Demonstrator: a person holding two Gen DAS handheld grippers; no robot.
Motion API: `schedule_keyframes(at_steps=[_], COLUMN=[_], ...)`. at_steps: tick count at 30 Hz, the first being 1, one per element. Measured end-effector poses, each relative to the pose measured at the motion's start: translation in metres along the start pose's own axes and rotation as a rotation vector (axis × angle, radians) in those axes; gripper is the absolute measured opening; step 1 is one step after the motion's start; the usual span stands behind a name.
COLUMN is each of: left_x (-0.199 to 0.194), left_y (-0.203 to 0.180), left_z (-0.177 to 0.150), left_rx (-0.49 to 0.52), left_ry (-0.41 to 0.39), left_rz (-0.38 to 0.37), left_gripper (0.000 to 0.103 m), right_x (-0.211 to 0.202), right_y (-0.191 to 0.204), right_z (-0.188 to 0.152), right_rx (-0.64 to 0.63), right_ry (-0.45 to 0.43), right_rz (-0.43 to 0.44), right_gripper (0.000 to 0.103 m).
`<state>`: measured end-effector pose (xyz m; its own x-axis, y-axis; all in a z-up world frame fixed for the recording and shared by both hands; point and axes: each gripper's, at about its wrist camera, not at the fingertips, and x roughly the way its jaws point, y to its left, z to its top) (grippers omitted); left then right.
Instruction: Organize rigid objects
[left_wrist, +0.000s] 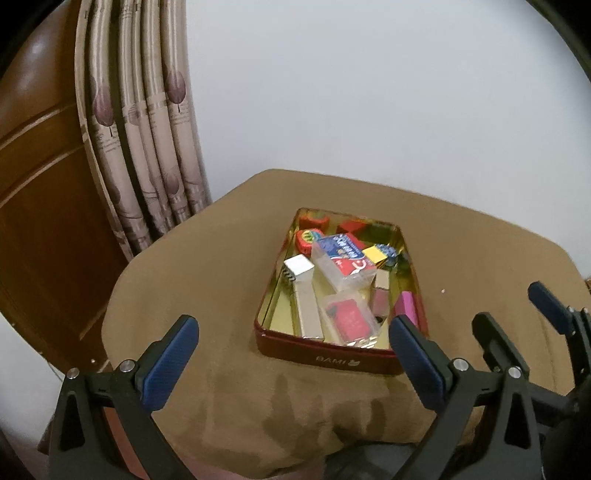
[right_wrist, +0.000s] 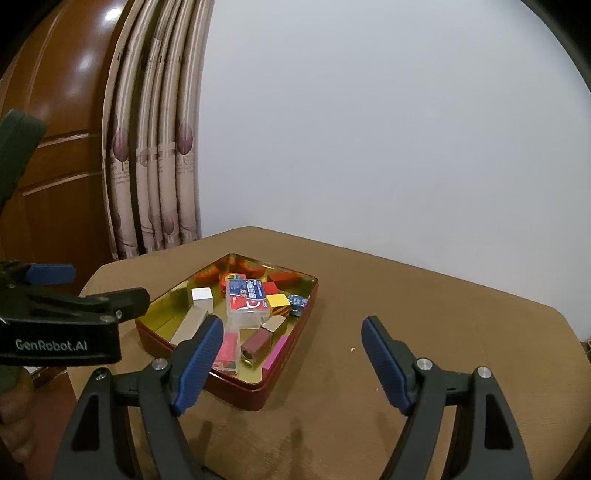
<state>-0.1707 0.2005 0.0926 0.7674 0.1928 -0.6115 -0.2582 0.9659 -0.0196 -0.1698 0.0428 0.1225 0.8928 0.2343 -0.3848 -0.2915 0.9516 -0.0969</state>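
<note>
My left claw (left_wrist: 291, 354) and right claw (right_wrist: 291, 360) both hung spread and empty, short of the red rectangular metal tin (left_wrist: 325, 356) on the brown cloth-covered table (left_wrist: 184, 280). The clear hard-plastic card case (left_wrist: 341, 264) atop the tin's jumble looked light, stiff and slick; I judged its long edges the best hold.

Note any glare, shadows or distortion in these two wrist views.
Left wrist view: fisheye bends the patterned beige curtain; tool shadows darken the brown tablecloth; the red metal tin's gold interior mirrors its contents. Right wrist view: bright glare spots on the glossy wooden door; black vignette at the corners.
</note>
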Motion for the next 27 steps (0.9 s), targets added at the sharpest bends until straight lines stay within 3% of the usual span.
schedule_keyframes(at_steps=[13, 16, 27], left_x=[0.013, 0.019, 0.021], left_y=[0.006, 0.009, 0.011], left_z=[-0.011, -0.013, -0.014], left_rx=[-0.038, -0.058, -0.056], left_ry=[0.019, 0.049, 0.049], left_rz=[0.058, 0.033, 0.023], left_gripper=[0.102, 0.102, 0.102], right_x=[0.017, 0.018, 0.022], right_y=[0.003, 0.004, 0.004], right_z=[-0.007, -0.007, -0.007], right_rx=[-0.019, -0.018, -0.001], right_ry=[0.044, 0.047, 0.048], right_rz=[-0.006, -0.004, 0.007], right_gripper=[0.079, 0.079, 0.080])
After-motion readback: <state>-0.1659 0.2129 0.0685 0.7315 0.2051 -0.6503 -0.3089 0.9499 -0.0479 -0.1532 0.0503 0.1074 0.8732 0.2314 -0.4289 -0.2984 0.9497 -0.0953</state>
